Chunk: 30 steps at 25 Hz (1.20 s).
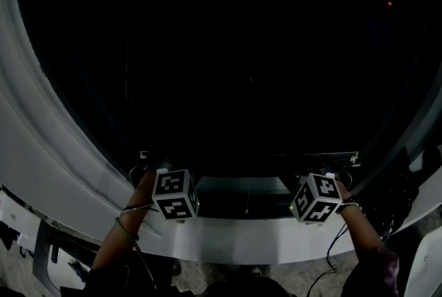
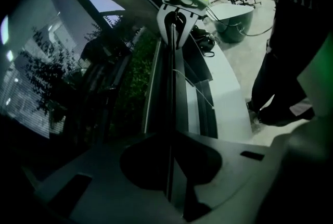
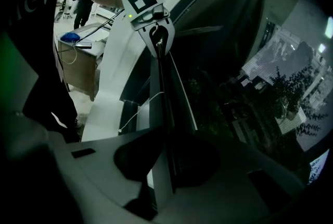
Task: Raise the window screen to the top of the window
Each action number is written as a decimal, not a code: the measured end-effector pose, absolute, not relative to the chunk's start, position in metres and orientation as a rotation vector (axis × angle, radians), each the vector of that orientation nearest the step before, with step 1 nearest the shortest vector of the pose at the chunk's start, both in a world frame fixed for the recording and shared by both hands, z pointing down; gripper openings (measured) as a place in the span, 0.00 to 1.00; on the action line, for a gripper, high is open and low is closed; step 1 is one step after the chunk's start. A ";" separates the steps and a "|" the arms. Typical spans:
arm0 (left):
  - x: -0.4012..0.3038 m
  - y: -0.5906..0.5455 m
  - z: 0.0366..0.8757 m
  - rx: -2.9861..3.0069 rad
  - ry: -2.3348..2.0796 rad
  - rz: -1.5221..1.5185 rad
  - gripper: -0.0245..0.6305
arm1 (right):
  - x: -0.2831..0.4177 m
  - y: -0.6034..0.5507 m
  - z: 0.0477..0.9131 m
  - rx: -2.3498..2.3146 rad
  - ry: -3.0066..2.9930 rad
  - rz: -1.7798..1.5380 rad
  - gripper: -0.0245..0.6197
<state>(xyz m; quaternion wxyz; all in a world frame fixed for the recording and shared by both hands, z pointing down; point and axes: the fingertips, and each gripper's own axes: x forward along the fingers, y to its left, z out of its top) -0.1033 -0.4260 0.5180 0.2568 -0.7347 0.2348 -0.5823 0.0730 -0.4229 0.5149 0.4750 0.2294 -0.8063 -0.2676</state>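
The window screen's dark bottom rail (image 1: 248, 159) runs level across the lower part of the dark window. My left gripper (image 1: 157, 168) is shut on the rail's left end, and my right gripper (image 1: 330, 168) is shut on its right end. In the left gripper view the jaws (image 2: 169, 165) pinch the thin rail (image 2: 170, 92), which leads up to the right gripper (image 2: 177, 20). The right gripper view mirrors this: its jaws (image 3: 169, 165) clamp the rail (image 3: 165, 98), with the left gripper (image 3: 156, 30) at the far end.
The white window frame (image 1: 242, 233) curves below and around both sides. A thin pull cord (image 1: 246, 199) hangs under the rail. The dark glass (image 1: 228, 47) reflects trees and buildings. A desk (image 3: 78, 56) and a grey bin (image 2: 234, 22) stand in the room behind.
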 end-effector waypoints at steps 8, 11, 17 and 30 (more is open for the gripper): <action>-0.100 -0.429 0.528 -1.936 0.630 -1.645 0.10 | 0.073 -0.427 0.514 0.554 -1.946 -0.657 0.09; -0.099 -0.430 0.531 -1.870 0.645 -1.715 0.10 | 0.074 -0.427 0.517 0.540 -1.853 -0.702 0.08; -0.100 -0.433 0.532 -1.764 0.635 -1.880 0.10 | 0.073 -0.428 0.517 0.451 -1.801 -0.545 0.08; -0.100 -0.428 0.523 -1.891 0.712 -1.699 0.07 | 0.073 -0.422 0.506 0.481 -1.949 -0.484 0.07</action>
